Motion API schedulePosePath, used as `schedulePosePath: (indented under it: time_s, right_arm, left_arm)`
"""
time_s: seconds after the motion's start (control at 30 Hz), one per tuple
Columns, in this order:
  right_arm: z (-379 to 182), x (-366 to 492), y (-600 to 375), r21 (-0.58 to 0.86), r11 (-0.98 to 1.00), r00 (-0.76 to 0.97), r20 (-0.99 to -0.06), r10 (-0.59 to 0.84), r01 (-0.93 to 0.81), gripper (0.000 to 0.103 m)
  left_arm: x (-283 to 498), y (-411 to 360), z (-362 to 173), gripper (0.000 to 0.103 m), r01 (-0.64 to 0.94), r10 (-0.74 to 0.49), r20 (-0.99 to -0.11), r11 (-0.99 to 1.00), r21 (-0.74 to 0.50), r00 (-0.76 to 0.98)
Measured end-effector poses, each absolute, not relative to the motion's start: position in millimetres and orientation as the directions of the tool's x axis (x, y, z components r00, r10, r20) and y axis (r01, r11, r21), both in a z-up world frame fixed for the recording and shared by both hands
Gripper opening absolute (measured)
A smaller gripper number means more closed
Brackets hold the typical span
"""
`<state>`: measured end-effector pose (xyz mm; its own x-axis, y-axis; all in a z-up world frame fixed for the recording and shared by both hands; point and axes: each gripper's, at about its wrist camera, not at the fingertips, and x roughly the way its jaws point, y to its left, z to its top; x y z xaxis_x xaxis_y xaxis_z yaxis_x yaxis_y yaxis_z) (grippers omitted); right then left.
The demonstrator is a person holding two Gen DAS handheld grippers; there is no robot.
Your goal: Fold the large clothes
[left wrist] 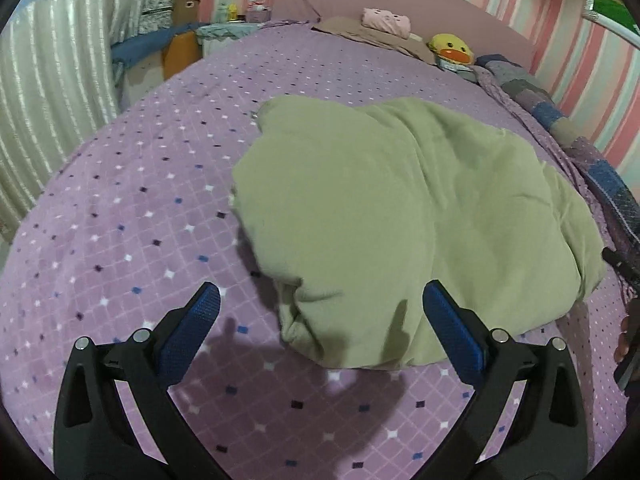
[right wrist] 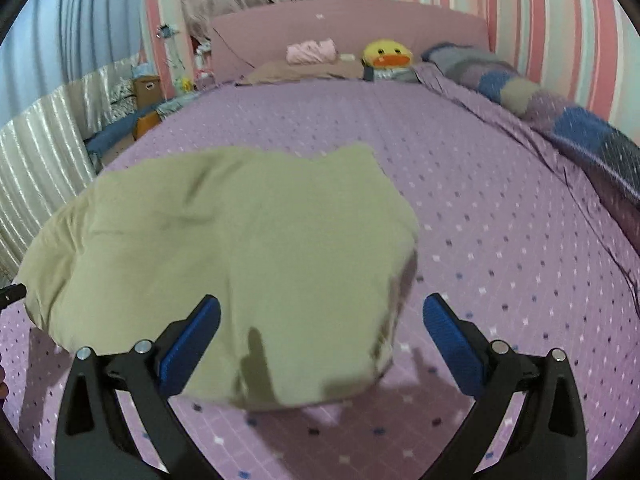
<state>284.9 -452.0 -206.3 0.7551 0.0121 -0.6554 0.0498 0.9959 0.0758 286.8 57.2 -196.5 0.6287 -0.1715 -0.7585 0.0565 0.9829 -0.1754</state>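
Left wrist view: left gripper (left wrist: pixel 320 308) hung just above the bed (left wrist: pixel 120 208), jaws spread wide, nothing between them. Green garment (left wrist: pixel 400 216) lay bunched on the purple checked cover, ahead and to the right of the jaws; nearest lumpy corner sat just inside the right finger, under its blue pad. Ran long from that near corner away toward the headboard (left wrist: pixel 400 12) and the wall-side edge of the bed. Looked already doubled over in part, thick and puffy, not flat. At the far right, a dark tip of the other tool and a bit of a hand (left wrist: pixel 626 340).

Right wrist view: right gripper (right wrist: pixel 320 320) also wide, also empty. Same garment (right wrist: pixel 224 264) ahead and to the left here, its near hem passing under the left finger and rounding off short of the right one. Blurred, so edges hard to read. Right of the cloth, bare bed cover out to the rolled quilt (right wrist: pixel 540 104) along the wall-side edge; duck toy (right wrist: pixel 387 55) up at the headboard.

Judged from both: garment between the two tools, each about equally near, one to each near corner. Probably a pinch on those corners next, then a fold toward the headboard. Thickness could make a clean pinch of one layer hard.
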Motion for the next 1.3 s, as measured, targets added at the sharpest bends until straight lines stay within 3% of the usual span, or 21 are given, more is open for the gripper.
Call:
schedulePosePath:
  time_s: [0.27, 0.57, 0.83, 1.1, 1.3]
  right_arm:
    - [-221.0, 274.4, -459.2, 0.083, 0.991, 0.747, -0.664, -0.023, 0.104, 0.101]
    - [-232.0, 280.4, -454.2, 0.105, 0.989, 0.719, -0.696, -0.002, 0.104, 0.101]
    - [-237.4, 279.5, -449.8, 0.084, 0.993, 0.701, -0.713, -0.002, 0.088, 0.101]
    - [-233.2, 282.1, -462.7, 0.147, 0.982, 0.713, -0.701, 0.02, 0.116, 0.101]
    - [-229.8, 285.1, -476.0, 0.176, 0.978, 0.719, -0.694, 0.039, 0.116, 0.101]
  left_arm:
    - [301.8, 62.3, -228.3, 0.1, 0.081, -0.218, -0.758, 0.973, -0.214, 0.615]
    - [320.2, 58.2, -267.2, 0.1, 0.124, -0.361, -0.742, 0.926, -0.356, 0.565]
    - [323.7, 53.6, -276.3, 0.1, 0.133, -0.389, -0.738, 0.914, -0.382, 0.551]
    - [323.7, 40.3, -263.9, 0.08, 0.158, -0.34, -0.778, 0.94, -0.304, 0.528]
    - [327.6, 32.8, -258.2, 0.076, 0.154, -0.287, -0.807, 0.958, -0.242, 0.516]
